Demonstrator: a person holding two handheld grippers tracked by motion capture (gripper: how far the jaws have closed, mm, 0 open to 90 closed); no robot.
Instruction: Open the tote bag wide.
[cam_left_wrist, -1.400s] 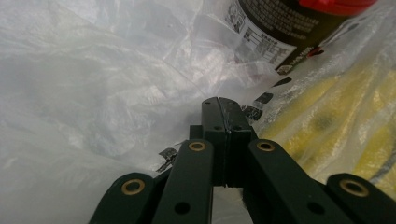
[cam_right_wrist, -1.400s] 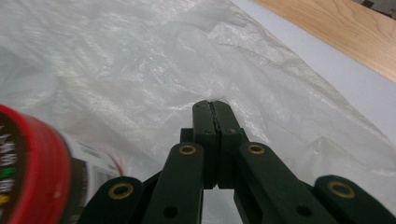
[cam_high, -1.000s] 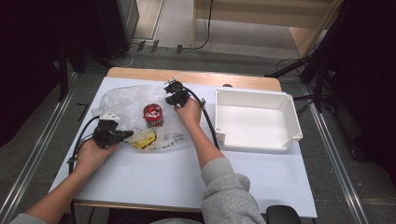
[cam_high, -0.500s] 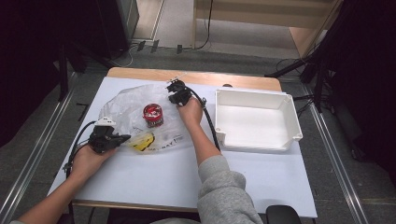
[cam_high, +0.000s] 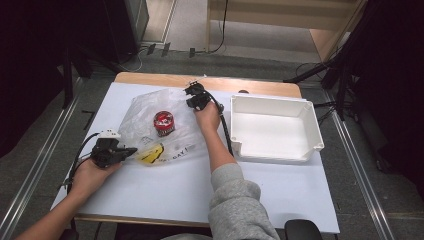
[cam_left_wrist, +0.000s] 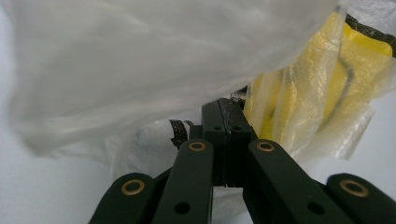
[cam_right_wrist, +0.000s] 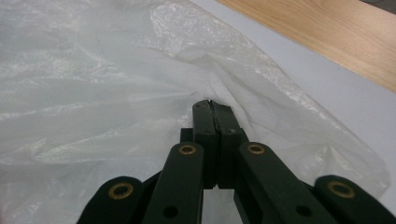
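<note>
- Now left gripper (cam_left_wrist: 223, 109): jaws fully closed, pinching plastic bag (cam_high: 145, 107) edge near yellow packet (cam_left_wrist: 322, 88).
- Right gripper (cam_right_wrist: 212, 108): jaws closed, clamping bag's far edge.

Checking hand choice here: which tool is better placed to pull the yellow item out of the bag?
Probably left. The left tool is at the bag edge, right beside the yellow item; the right tool is at the bag's far corner.

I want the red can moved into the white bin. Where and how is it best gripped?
Take the red can across its round side wall, coming from above. It seems to sit inside the clear plastic bag, so the film probably has to be pulled clear first, or the fingers would likely pinch plastic.
</note>
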